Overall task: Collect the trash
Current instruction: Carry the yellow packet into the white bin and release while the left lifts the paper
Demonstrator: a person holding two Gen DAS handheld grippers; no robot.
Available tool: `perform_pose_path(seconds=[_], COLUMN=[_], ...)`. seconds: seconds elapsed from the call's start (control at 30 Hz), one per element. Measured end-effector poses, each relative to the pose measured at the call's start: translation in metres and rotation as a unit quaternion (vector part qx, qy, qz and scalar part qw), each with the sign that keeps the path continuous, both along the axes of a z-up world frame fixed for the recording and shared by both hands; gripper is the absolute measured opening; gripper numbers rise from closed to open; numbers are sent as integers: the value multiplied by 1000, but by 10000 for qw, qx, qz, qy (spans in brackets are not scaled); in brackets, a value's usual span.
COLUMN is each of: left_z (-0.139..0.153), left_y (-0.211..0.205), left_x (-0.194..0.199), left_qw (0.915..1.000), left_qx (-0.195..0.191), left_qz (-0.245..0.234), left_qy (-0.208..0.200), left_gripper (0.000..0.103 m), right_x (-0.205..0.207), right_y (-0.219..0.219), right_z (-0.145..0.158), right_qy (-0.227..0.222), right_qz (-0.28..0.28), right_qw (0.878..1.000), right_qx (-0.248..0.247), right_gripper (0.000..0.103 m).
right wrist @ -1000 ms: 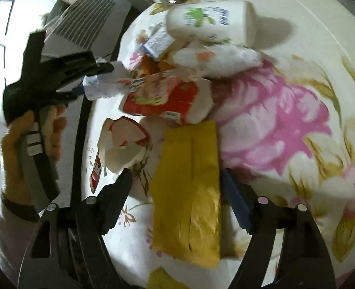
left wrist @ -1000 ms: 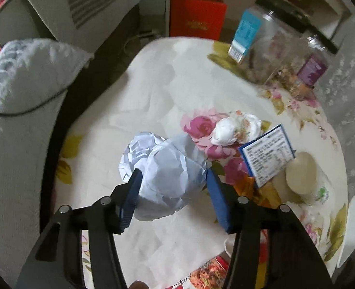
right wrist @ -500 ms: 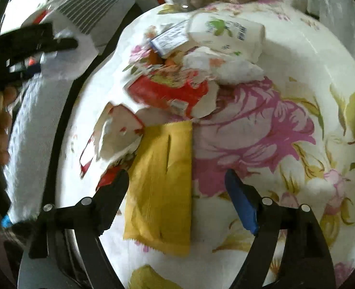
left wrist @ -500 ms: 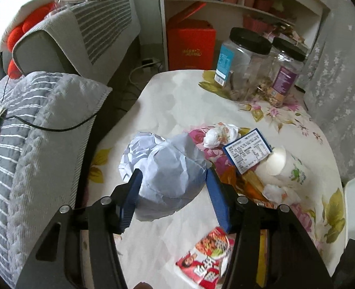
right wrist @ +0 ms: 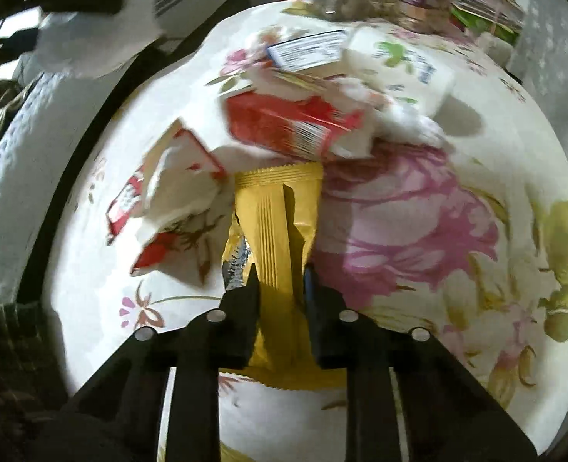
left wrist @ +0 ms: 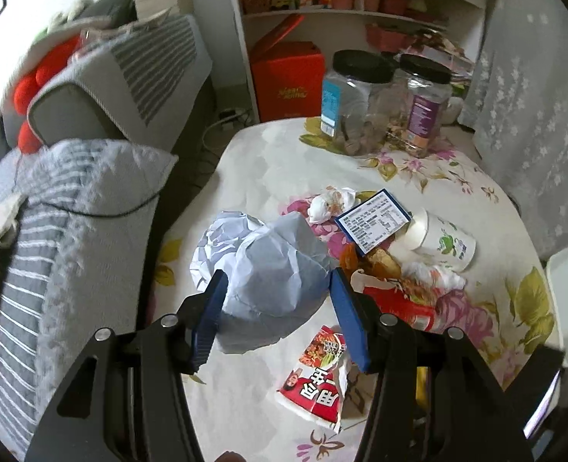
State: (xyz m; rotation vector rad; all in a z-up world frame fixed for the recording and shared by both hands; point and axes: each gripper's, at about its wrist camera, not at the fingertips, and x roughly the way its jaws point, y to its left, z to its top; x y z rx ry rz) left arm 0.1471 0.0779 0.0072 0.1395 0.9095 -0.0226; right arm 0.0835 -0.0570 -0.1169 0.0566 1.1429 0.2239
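Crumpled paper [left wrist: 272,269] in left gripper [left wrist: 278,308] — yellow wrapper [right wrist: 278,231] in right gripper [right wrist: 280,288].

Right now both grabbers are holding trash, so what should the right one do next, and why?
Probably lift straight up a little. The right gripper is shut on the yellow wrapper, which lies on the table right beside the red packet, so a small lift should free it without dragging anything. The left gripper holds crumpled paper.

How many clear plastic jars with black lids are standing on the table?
2. The jar with the blue label stands at the far edge of the table, and the jar with the purple label stands just right of it. More may be hidden outside the view.
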Motion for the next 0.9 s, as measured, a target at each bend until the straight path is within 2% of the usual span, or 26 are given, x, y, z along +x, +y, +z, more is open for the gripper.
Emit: perform_pose_path(seconds=[0.13,0.27,0.47,0.9], left_z=[5,8,12,14], left_y=[-11,-23,-47,-101], left_x=[-6,-10,-15,-24], left_qw=[9999,9997,9991,9966], left_qx=[86,95,54,-45], left_qz=[-112,-186,-369,-777], left_qy=[-87,-142,-201,-258], left_gripper=[54,54,54,54], right_x=[-5,-12,-24,-30], right_y=[-26,-53,-90,-143], right_z=[11,32,49,72], right_qy=[21,-260,-527,-1049], right_qz=[-281,-480,-886,-1508], right_qw=[9991,9973,9922,9818], right_qx=[313,483,696,487], right_gripper=[18,18,18,19])
